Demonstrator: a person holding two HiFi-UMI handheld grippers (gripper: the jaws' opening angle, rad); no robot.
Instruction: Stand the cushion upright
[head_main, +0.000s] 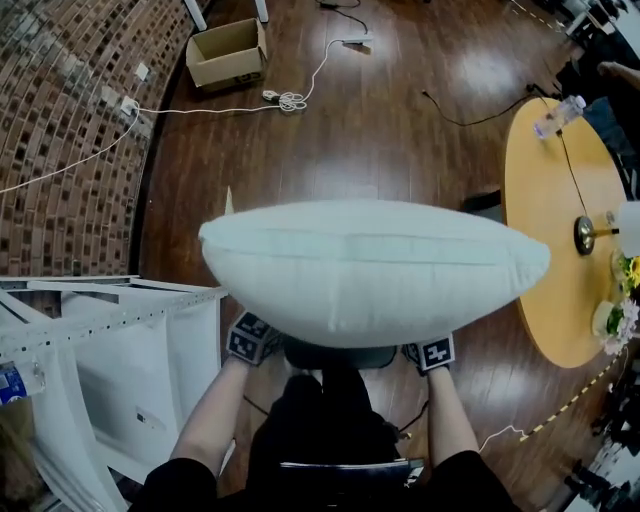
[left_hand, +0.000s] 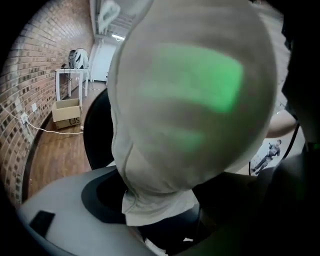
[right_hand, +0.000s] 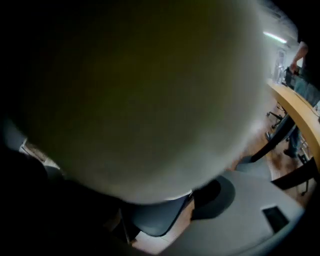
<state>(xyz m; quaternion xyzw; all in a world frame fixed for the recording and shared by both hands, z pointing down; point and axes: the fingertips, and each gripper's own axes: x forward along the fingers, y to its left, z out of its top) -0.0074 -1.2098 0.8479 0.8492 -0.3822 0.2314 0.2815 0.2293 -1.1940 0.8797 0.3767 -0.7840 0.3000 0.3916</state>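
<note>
Head view: we hold the plump pale-grey fabric cushion (head_main: 370, 270) aloft over the dark chair seat (head_main: 340, 354), left gripper (head_main: 255, 338) and right gripper (head_main: 432, 353) each clamped wide on its near edge, and should lower both ends evenly to stand it.

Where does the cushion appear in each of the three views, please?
Head view: the cushion spans the centre.
Left gripper view: the cushion fills the upper centre and right.
Right gripper view: the cushion fills the upper left and centre.
Shared landmark: the cardboard box, top left in the head view, mid-left in the left gripper view; not in the right.
</note>
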